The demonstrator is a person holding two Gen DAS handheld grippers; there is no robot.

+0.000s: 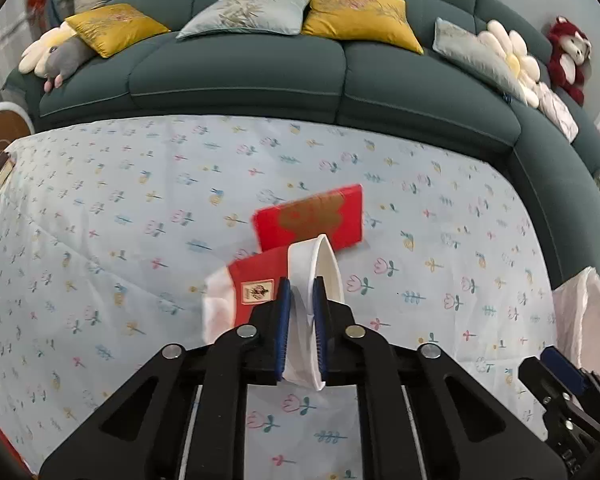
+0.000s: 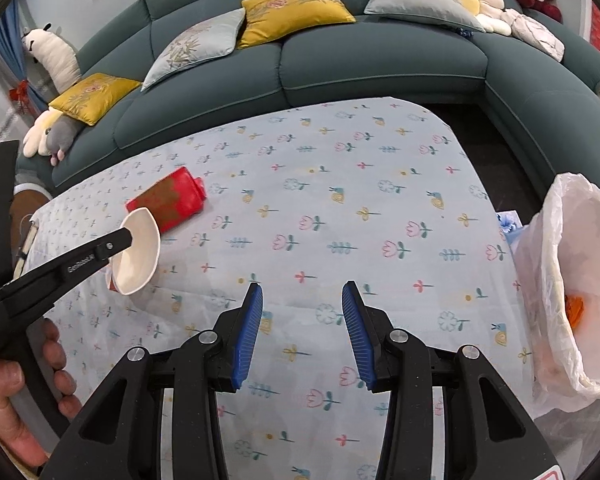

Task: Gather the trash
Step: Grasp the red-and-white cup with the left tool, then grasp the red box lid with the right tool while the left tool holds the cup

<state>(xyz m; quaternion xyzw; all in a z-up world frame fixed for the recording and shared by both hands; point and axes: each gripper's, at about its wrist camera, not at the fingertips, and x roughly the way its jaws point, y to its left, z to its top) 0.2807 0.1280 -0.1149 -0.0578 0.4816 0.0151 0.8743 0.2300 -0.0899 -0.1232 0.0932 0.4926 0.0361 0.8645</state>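
My left gripper (image 1: 301, 286) is shut on a squashed white paper cup (image 1: 320, 276) and holds it above the floral tablecloth (image 1: 120, 208). The cup also shows in the right wrist view (image 2: 138, 254), in the left gripper (image 2: 128, 240). Behind the cup lie a red box (image 1: 312, 218) and a red-and-white packet (image 1: 246, 292); the red box also shows in the right wrist view (image 2: 170, 198). My right gripper (image 2: 302, 296) is open and empty over the table. A white-lined trash bin (image 2: 572, 280) with something orange inside stands at the table's right edge.
A dark green corner sofa (image 1: 240, 68) with yellow and grey cushions and plush toys runs behind and to the right of the table. The trash bag (image 1: 580, 312) and my right gripper (image 1: 560, 376) show at the right. A round wooden side table (image 1: 0, 140) is at left.
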